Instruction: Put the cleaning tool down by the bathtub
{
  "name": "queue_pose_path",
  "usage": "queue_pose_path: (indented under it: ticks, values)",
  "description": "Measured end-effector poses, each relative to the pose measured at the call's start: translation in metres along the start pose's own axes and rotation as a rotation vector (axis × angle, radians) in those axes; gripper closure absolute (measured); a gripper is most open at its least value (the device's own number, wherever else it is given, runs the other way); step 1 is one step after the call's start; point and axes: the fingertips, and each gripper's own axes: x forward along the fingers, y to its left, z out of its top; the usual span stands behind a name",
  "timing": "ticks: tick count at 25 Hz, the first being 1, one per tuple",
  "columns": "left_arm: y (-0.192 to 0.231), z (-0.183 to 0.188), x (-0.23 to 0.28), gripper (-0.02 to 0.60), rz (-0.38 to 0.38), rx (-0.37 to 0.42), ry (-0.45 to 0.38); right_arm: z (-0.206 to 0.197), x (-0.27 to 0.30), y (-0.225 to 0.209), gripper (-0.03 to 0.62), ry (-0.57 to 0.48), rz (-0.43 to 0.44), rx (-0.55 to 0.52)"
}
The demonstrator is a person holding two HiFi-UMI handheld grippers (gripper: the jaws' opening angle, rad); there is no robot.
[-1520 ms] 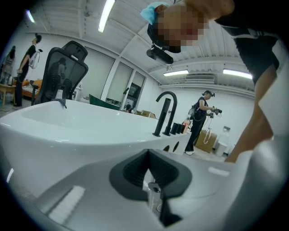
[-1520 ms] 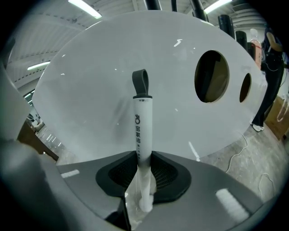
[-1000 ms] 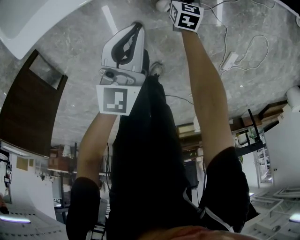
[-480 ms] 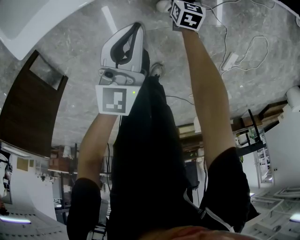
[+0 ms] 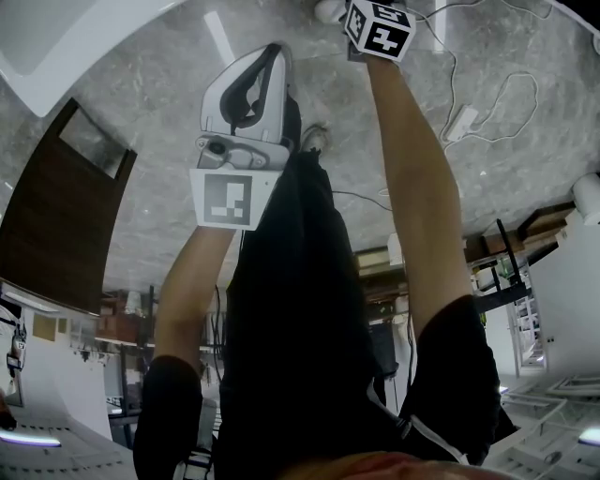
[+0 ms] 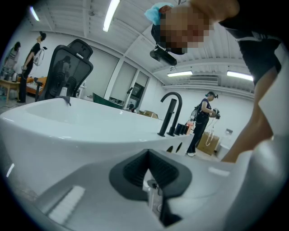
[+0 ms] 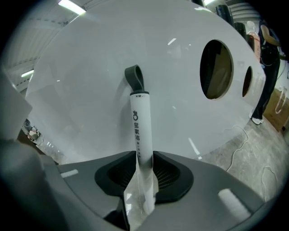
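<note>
The cleaning tool (image 7: 139,122) is a white handle with a grey hanging loop, and it stands upright against the white bathtub (image 7: 104,58) wall. My right gripper (image 7: 144,167) has the handle between its dark pads, which still touch it while the jaws are opening. In the head view only that gripper's marker cube (image 5: 380,28) shows, at the top edge. My left gripper (image 5: 267,61) hangs over the marble floor near the bathtub (image 5: 47,37), shut with nothing in it. Its view looks up along the bathtub (image 6: 67,122) rim.
A dark wooden panel (image 5: 66,216) lies on the floor at the left. White cables and a power strip (image 5: 461,120) trail across the floor at the right. A black faucet (image 6: 169,113) stands behind the tub, with an office chair (image 6: 67,67) and people beyond it.
The right gripper's marker cube has shifted slightly right and turned a little. The left gripper has barely moved.
</note>
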Motion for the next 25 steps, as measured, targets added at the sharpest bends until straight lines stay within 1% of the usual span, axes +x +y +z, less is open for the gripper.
queue_pose_path:
  ticks: [11,16,19,21,25]
  values:
    - [0.003,0.006,-0.006,0.574,0.014,-0.008,-0.001,0.005,-0.017,0.002,0.459,-0.021,-0.017,-0.002]
    - [-0.001,0.016,-0.018,0.574,0.021,-0.012,-0.014,0.007,-0.038,0.003,0.456,-0.027,-0.028,0.01]
    - [-0.008,0.025,-0.024,0.574,0.019,-0.002,-0.018,0.012,-0.056,0.005,0.457,-0.037,-0.025,0.016]
    - [-0.014,0.033,-0.027,0.574,0.025,-0.011,-0.021,0.015,-0.071,0.006,0.457,-0.044,-0.024,0.02]
    - [-0.028,0.06,-0.039,0.574,0.031,-0.026,-0.043,0.015,-0.106,0.009,0.461,-0.039,-0.028,0.044]
